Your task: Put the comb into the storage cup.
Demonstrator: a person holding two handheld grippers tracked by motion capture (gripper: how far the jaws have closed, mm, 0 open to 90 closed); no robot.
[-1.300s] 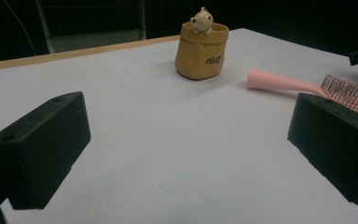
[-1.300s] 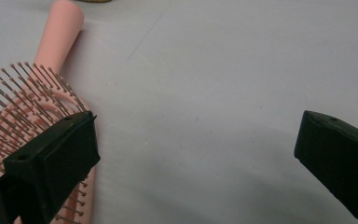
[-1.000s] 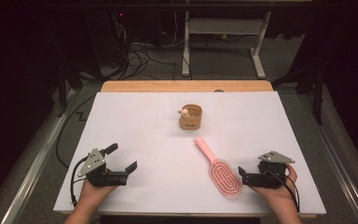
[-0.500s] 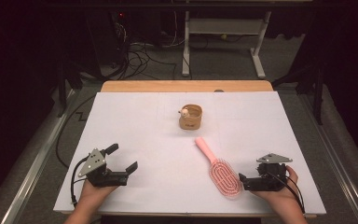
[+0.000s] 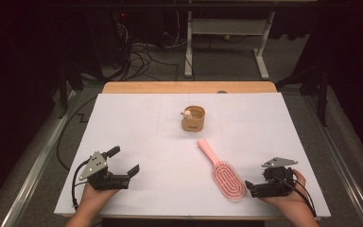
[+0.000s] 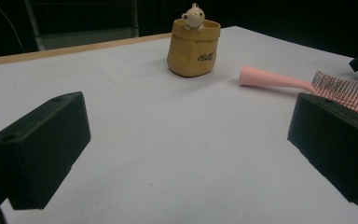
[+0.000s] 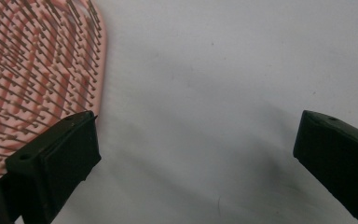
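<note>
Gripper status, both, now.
Left gripper: open, holding nothing.
Right gripper: open, holding nothing, one jaw at the edge of the pink hairbrush.

Your hairbrush (image 5: 227, 178) looks like smooth pink plastic with thin, bead-tipped bristles. At twelve o'clock of it, the little tan pot (image 5: 193, 118) looks matt. Both lie on a matt white sheet (image 5: 146, 132) over a wooden tabletop (image 5: 137, 88).

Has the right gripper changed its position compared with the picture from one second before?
Yes. The right gripper has shifted slightly toward the near table edge and now sits beside the brush head of the pink hairbrush, which has stayed in place.
</note>
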